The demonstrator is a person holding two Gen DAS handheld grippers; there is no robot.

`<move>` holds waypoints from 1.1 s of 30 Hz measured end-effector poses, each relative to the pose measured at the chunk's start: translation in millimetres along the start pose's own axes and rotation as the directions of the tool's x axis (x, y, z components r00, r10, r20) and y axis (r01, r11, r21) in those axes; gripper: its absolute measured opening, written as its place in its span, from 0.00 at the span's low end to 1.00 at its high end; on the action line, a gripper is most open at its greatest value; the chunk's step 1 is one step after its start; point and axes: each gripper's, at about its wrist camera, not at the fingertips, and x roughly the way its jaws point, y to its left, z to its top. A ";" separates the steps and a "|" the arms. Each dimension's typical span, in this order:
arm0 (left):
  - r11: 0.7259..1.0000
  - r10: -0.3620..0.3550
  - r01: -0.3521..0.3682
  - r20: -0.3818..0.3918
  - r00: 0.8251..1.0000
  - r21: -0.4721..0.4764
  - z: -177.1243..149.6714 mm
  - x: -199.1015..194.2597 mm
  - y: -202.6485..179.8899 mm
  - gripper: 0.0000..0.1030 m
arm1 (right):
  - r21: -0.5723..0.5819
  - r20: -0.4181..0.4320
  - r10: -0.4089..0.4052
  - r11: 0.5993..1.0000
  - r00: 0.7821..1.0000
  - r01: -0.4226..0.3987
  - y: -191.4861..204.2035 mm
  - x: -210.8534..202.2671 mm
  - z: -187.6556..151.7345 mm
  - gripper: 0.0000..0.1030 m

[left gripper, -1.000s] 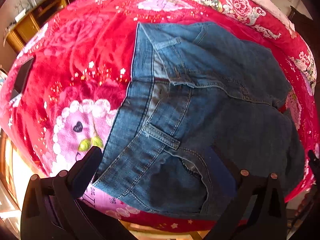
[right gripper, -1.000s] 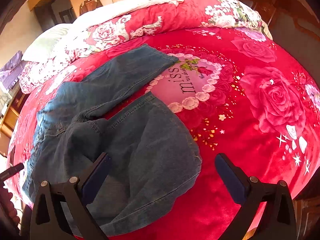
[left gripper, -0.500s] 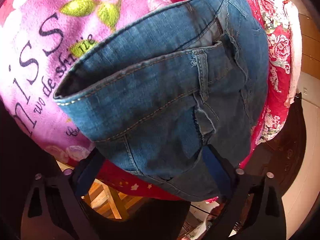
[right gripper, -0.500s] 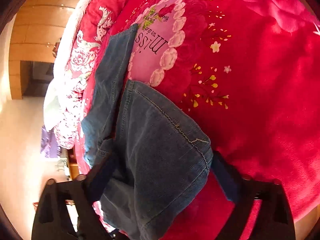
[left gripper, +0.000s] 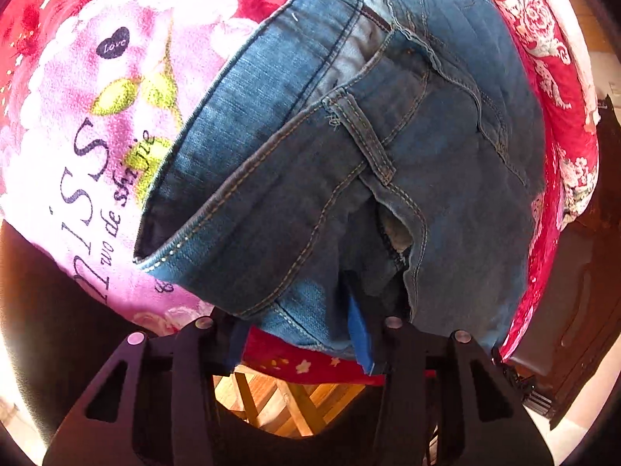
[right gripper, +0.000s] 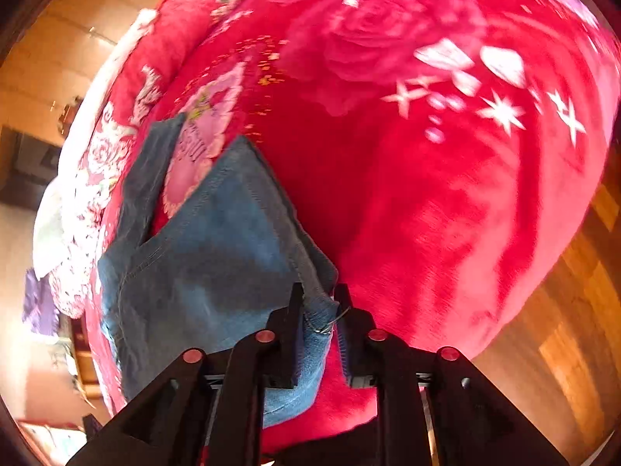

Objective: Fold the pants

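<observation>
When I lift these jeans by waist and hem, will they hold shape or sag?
Likely sag: the jeans already crumple at the waistband. The hem bunches between the closing right claw, so it seems floppy. Thick denim probably grips well, not slippery.

Blue denim pants lie rumpled on the bed, waistband gaping open at its near edge, legs spread apart.

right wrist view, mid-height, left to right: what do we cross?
White bedding edge → far jeans leg → pink heart patch → near jeans leg → bare red blanket → wooden floor.
</observation>
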 end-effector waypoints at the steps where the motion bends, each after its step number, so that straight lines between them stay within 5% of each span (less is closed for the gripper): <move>1: 0.999 -0.021 0.022 -0.018 1.000 0.025 -2.4 -4.5 -4.2 0.41 | -0.003 0.018 -0.010 1.000 1.000 0.010 -4.0 -6.3 1.3 0.22; 4: 0.990 -0.089 0.090 -0.008 0.996 0.112 -13.8 -30.0 -6.1 0.41 | -0.079 0.119 -0.075 0.993 0.990 0.085 6.7 -30.1 9.6 0.22; 7: 0.978 -0.139 0.127 0.065 0.988 0.167 -0.1 -66.4 -15.9 0.41 | -0.152 0.200 -0.038 0.986 0.979 0.069 41.2 -43.5 30.6 0.22; 9: 0.977 -0.155 0.137 0.106 0.982 0.161 25.6 -71.9 -24.4 0.42 | -0.223 0.179 0.021 0.975 0.984 0.020 79.2 -32.5 52.3 0.23; 11: 0.992 -0.091 0.076 0.156 0.984 0.105 55.7 -78.7 -33.0 0.49 | -0.297 0.138 0.080 0.954 0.987 -0.035 124.3 -10.2 67.4 0.24; 13: 0.987 -0.159 0.153 0.137 0.978 0.051 87.3 -82.0 -38.4 0.49 | -0.334 0.091 0.117 0.939 0.989 -0.080 165.4 16.1 83.1 0.24; 15: 0.967 -0.254 0.251 0.173 0.952 0.041 102.9 -100.7 -49.5 0.49 | -0.342 0.049 0.142 0.932 0.989 -0.116 205.4 43.8 101.7 0.24; 18: 0.981 -0.188 0.169 0.276 0.942 0.091 135.2 -122.6 -65.6 0.78 | -0.377 0.006 0.120 0.920 0.993 -0.109 260.6 88.9 128.1 0.29; 20: 0.992 -0.118 0.097 0.334 0.935 0.079 165.3 -119.4 -69.8 0.80 | -0.396 -0.012 0.090 0.914 0.996 -0.087 289.6 119.0 143.0 0.30; 23: 0.994 -0.111 0.110 0.274 0.955 0.018 210.3 -94.9 -60.7 0.80 | -0.433 -0.041 0.043 0.899 0.998 -0.057 334.8 165.0 164.1 0.31; 26: 0.992 -0.112 0.124 0.223 0.968 -0.039 235.8 -69.8 -60.5 0.80 | -0.510 -0.029 -0.022 0.860 0.999 0.005 373.5 201.5 178.9 0.51; 33: 0.989 -0.112 0.129 0.211 0.971 -0.072 266.2 -32.4 -57.1 0.80 | -0.607 0.010 -0.134 0.787 0.991 0.112 414.5 274.8 201.4 0.66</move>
